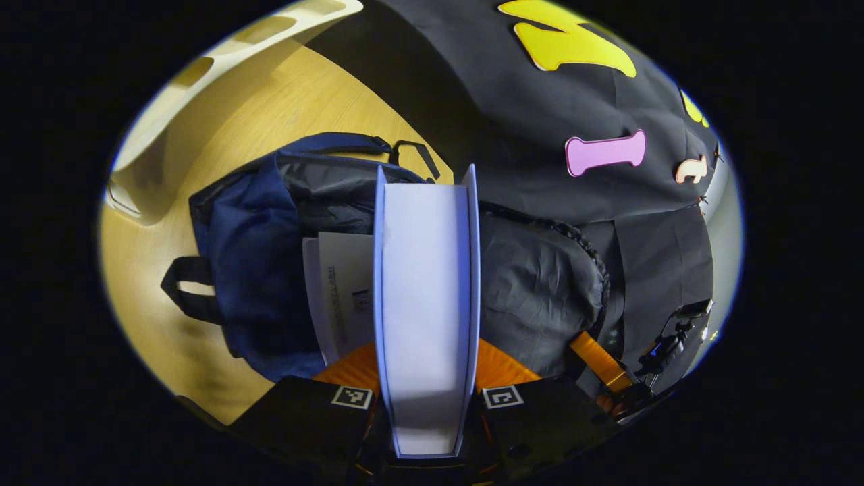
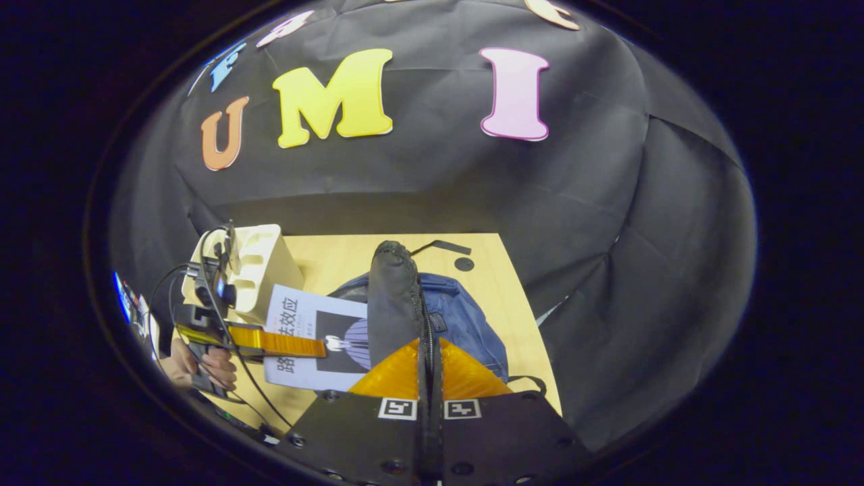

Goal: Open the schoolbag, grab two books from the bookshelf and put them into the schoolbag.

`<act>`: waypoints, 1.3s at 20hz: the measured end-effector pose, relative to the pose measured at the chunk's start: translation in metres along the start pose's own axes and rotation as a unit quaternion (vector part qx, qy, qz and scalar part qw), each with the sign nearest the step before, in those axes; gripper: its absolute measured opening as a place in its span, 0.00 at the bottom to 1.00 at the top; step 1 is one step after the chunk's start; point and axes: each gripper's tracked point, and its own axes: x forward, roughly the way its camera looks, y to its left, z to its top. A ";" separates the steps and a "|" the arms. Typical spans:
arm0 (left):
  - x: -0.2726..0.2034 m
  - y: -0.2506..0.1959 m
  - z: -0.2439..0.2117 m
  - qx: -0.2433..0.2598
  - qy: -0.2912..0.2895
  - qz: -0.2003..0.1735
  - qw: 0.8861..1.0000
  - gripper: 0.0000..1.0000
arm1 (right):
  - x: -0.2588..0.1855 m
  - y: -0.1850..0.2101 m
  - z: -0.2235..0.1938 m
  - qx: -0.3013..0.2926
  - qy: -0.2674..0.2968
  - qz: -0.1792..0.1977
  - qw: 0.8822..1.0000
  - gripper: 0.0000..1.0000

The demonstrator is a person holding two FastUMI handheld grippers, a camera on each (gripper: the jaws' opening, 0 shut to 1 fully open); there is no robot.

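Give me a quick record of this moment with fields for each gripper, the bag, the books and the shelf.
left gripper: shut on book, held edge-on above the schoolbag's opening
right gripper: shut on bag flap, holding it up
schoolbag: blue, open, lying on the wooden table
first book: white cover, already partly inside the bag
bookshelf: cream, on the table behind the bag
stage: second book going in, not yet released
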 end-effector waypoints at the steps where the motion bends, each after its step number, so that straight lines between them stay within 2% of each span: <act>1: 0.009 -0.002 0.000 -0.008 0.001 -0.005 1.000 0.45 | -0.001 0.000 0.002 -0.001 -0.001 -0.001 1.000 0.00; 7: 0.055 -0.007 -0.005 -0.043 0.012 -0.046 0.998 0.45 | 0.002 0.002 0.005 -0.011 0.001 0.002 1.000 0.00; 16: 0.092 0.002 -0.005 -0.065 0.021 -0.070 0.995 0.46 | 0.011 0.004 0.011 -0.033 0.003 0.004 0.999 0.00; 17: 0.092 0.003 -0.004 -0.068 0.022 -0.067 0.995 0.54 | 0.012 0.004 0.011 -0.032 0.003 0.004 0.999 0.00; 18: 0.095 0.005 -0.006 -0.073 0.026 -0.064 0.995 0.48 | 0.013 0.005 0.010 -0.031 0.005 0.005 0.999 0.00; 19: 0.095 0.005 -0.006 -0.072 0.028 -0.063 0.995 0.65 | 0.015 0.004 0.010 -0.032 0.005 0.004 0.999 0.00; 20: 0.095 0.008 -0.008 -0.072 0.036 -0.053 0.995 0.54 | 0.016 0.004 0.009 -0.032 0.004 0.004 0.999 0.00; 22: 0.094 0.016 -0.009 -0.080 0.049 -0.034 0.995 0.59 | 0.016 0.007 0.006 -0.031 0.006 0.006 0.999 0.00; 23: 0.092 0.018 -0.011 -0.087 0.057 -0.024 0.994 0.63 | 0.018 0.008 0.005 -0.032 0.006 0.006 0.999 0.00; 24: 0.089 0.020 -0.013 -0.097 0.064 -0.017 0.993 0.77 | 0.018 0.007 0.004 -0.035 0.006 0.003 0.999 0.00; 25: 0.085 0.024 -0.015 -0.100 0.072 -0.004 0.992 0.68 | 0.019 0.007 0.003 -0.038 0.006 0.002 0.999 0.00; 26: 0.080 0.028 -0.017 -0.101 0.076 0.013 0.992 0.69 | 0.020 0.009 0.002 -0.037 0.007 0.004 0.999 0.00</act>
